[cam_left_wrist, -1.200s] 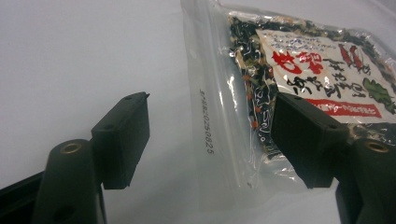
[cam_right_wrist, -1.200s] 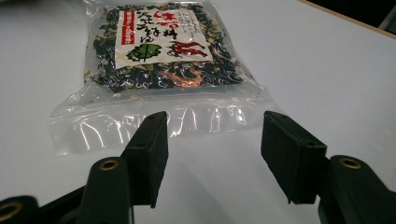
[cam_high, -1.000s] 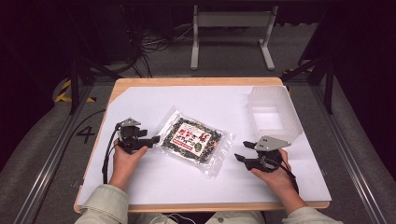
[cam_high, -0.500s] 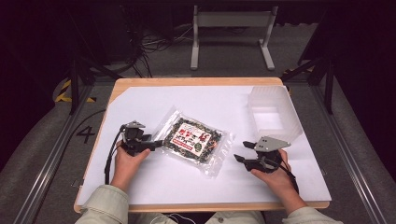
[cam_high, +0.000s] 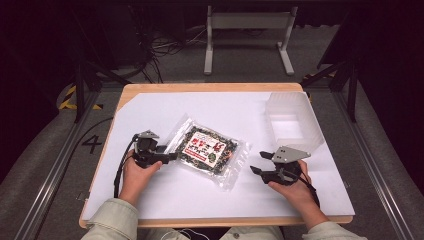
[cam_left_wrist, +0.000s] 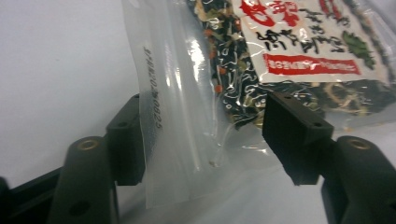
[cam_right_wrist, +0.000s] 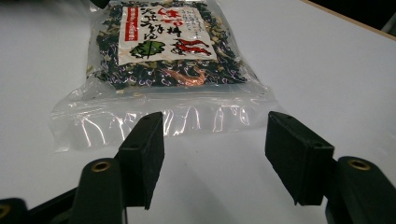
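Observation:
A clear bag of dark dried greens with a white and red label (cam_high: 207, 150) lies flat in the middle of the white table sheet (cam_high: 230, 107). My left gripper (cam_high: 170, 156) is at the bag's left end. In the left gripper view the bag (cam_left_wrist: 289, 42) has its clear sealed edge between the jaws of my left gripper (cam_left_wrist: 210, 135), which have just been closing and still stand apart around it. My right gripper (cam_high: 259, 162) rests near the bag's right end. In the right gripper view it (cam_right_wrist: 215, 154) is open, just short of the bag's (cam_right_wrist: 163, 42) clear edge.
A clear plastic tub (cam_high: 292, 120) stands at the back right of the sheet. The wooden table edge (cam_high: 210, 87) runs along the far side, with a metal frame and cables on the floor beyond. Both forearms come in from the near edge.
The left gripper's jaws have narrowed around the bag's left edge. The right gripper and the bag lie as before.

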